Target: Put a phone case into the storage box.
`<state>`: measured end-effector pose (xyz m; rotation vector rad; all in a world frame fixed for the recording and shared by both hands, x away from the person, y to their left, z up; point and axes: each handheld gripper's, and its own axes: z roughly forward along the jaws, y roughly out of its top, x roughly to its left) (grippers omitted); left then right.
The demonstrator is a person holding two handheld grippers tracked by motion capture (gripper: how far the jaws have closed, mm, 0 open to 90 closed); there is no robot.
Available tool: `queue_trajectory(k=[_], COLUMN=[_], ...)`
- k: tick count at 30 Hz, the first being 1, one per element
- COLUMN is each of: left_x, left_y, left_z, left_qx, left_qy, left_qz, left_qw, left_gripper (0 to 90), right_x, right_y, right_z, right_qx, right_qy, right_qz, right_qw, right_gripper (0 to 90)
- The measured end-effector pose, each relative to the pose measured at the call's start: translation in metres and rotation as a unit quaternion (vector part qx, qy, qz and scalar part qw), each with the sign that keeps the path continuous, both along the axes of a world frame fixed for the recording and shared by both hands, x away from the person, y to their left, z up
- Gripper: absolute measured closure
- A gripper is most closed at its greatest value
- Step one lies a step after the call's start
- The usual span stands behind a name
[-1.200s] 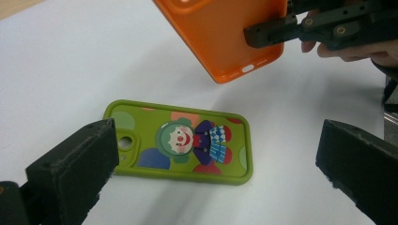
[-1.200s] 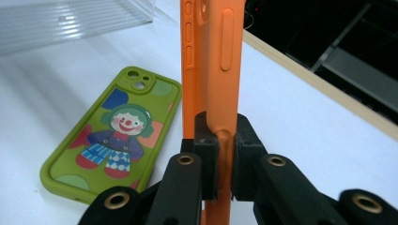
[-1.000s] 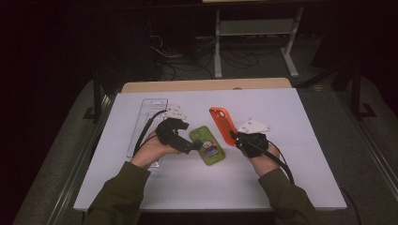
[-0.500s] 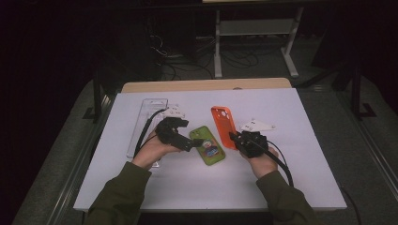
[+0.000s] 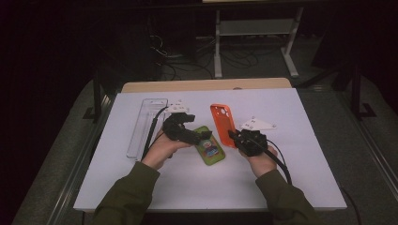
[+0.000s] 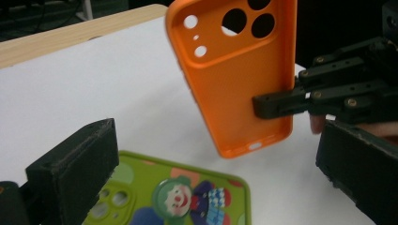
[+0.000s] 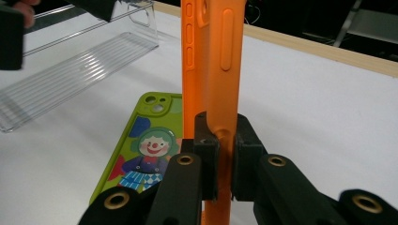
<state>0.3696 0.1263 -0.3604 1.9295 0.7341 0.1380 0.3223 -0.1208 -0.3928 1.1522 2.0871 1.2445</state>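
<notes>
Sleeves: two dark green sleeves are coming in from the bottom edge of the high view, and that edge is cutting them off.
Right gripper point(image 5: 233, 135): it is clamping the orange phone case point(image 5: 222, 119) by one long side wall, and the right gripper view is showing both pads pressing on the thin wall.
Orange phone case: it is standing on edge, lifted off the white table point(image 5: 300, 187), right of the green case. Its lower end is hiding behind the jaws in the right gripper view.
Left gripper point(image 5: 202, 137): its jaws are standing wide apart in the left gripper view, with nothing pressed between them. They are hovering over the near end of the green phone case point(image 5: 210, 147).
Green phone case: it is lying flat near the table's middle, with a clown picture on it. The left jaw is covering one corner, and the bottom of the left gripper view is cutting it off.
Writing: no words are readable on either case.
Clear tray point(image 5: 144, 125): it is lying left of the left hand, well apart from both cases.
Open room: the table's right part and near strip are lying bare.
Far edge: a wooden strip point(image 5: 206, 85) is running behind the white top, and the room beyond is too dark to read.
</notes>
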Motion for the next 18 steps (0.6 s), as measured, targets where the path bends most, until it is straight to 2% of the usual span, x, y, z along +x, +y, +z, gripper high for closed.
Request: queue_trajectory(k=[6,9,11,12,18], left_x=[0.005,0.008,0.009,0.009,0.012], left_y=[-0.013,-0.018,-0.021,-0.022,-0.031], left_z=[-0.001,-0.001,-0.002,-0.002,-0.003], left_qx=[-0.021,-0.017,-0.024,-0.024,-0.037], left_qy=[0.004,0.001,0.003,0.002,0.001], left_qz=[0.005,0.006,0.008,0.009,0.006], left_qw=[0.9998,0.9998,0.9997,0.9997,0.9993], left_gripper=[0.0,0.0,0.0,0.0,0.0], right_x=[-0.001,-0.002,-0.002,-0.003,-0.004], right_y=[0.004,0.006,0.006,0.007,0.009], right_z=[-0.001,0.000,-0.001,-0.001,0.000], right_qx=[-0.003,-0.001,-0.003,0.002,0.002], right_qy=[-0.003,-0.002,-0.002,0.005,0.004], right_qz=[0.011,0.011,0.013,0.011,0.013], right_qw=[0.9999,0.9999,0.9999,0.9999,0.9999], right_gripper=[82.2,82.3,82.2,82.2,82.2])
